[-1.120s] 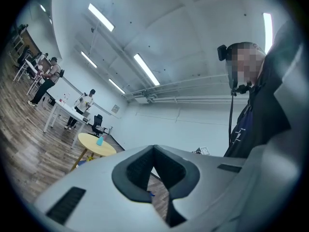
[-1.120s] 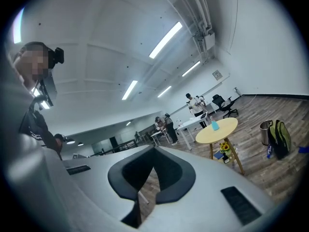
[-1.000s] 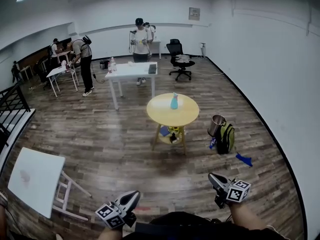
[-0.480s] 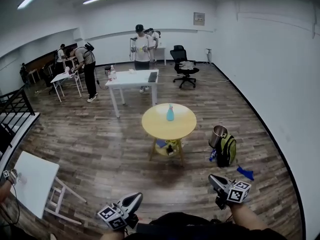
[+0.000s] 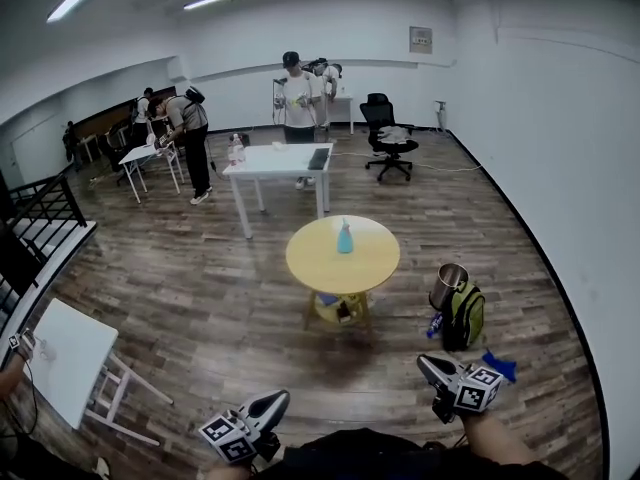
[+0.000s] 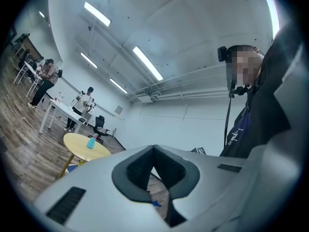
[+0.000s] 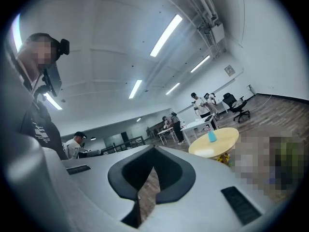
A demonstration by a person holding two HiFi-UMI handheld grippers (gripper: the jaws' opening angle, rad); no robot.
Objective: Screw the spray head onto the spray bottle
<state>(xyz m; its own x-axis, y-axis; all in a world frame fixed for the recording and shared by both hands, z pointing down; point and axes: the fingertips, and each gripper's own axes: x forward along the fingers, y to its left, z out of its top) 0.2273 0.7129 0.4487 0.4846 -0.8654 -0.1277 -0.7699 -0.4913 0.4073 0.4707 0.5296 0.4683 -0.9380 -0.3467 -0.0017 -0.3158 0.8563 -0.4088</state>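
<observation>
A light-blue spray bottle (image 5: 344, 237) stands upright near the middle of a round yellow table (image 5: 375, 258), a few steps ahead of me. It is too far off to tell how its top sits. My left gripper (image 5: 279, 399) and right gripper (image 5: 424, 362) are held low in front of my body, far from the table, both shut with nothing in them. In the left gripper view the bottle (image 6: 90, 142) and the table (image 6: 79, 141) lie far beyond the shut jaws. The right gripper view shows the bottle (image 7: 212, 137) on the table (image 7: 224, 138) the same way.
A green backpack (image 5: 466, 317) with a metal cup (image 5: 449, 284) sits on the floor right of the round table, and a blue object (image 5: 499, 363) lies nearer me. A small white table (image 5: 60, 358) stands at left. Behind are a white desk (image 5: 275, 161), an office chair (image 5: 388, 138) and several people.
The round table and bottle have grown slightly larger and sit lower in the head view. The small white table has slid left. Both grippers stay shut at the bottom edge.
</observation>
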